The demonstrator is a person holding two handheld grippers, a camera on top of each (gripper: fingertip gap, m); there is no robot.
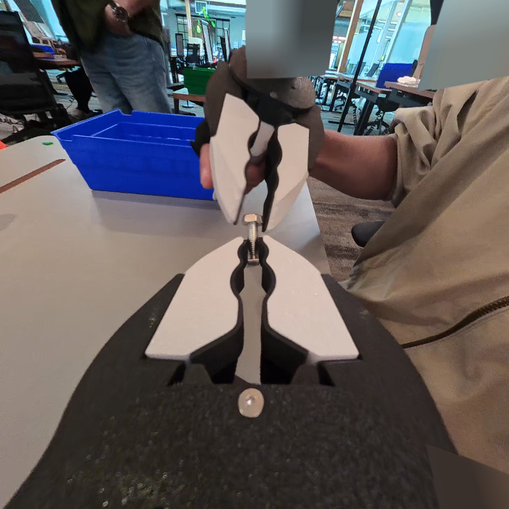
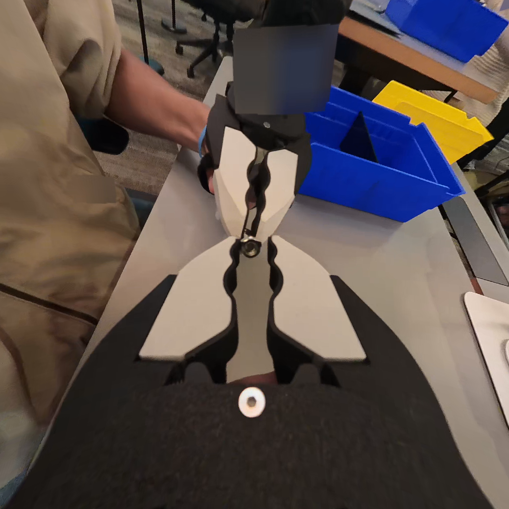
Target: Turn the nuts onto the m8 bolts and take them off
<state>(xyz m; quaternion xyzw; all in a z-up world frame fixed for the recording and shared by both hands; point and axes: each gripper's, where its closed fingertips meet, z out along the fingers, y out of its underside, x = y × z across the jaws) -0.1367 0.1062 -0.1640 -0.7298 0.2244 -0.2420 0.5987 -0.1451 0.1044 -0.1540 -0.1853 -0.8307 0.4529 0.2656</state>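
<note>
Left gripper (image 1: 252,252) clamped on hex nut (image 1: 252,261), threaded steel bolt (image 1: 251,230), right gripper (image 2: 254,248) slightly parted around its head.

- An open-plan office used as a workshop or lab.
- Rows of desks (image 1: 385,91) and office chairs (image 2: 209,35) fill the upper part of the left wrist view, with glass partitions (image 1: 385,35) behind.
- Carpet (image 1: 344,209) covers the floor.
- Blue (image 1: 132,154) and yellow (image 2: 429,121) parts bins stand on the grey worktop (image 1: 82,261).
</note>
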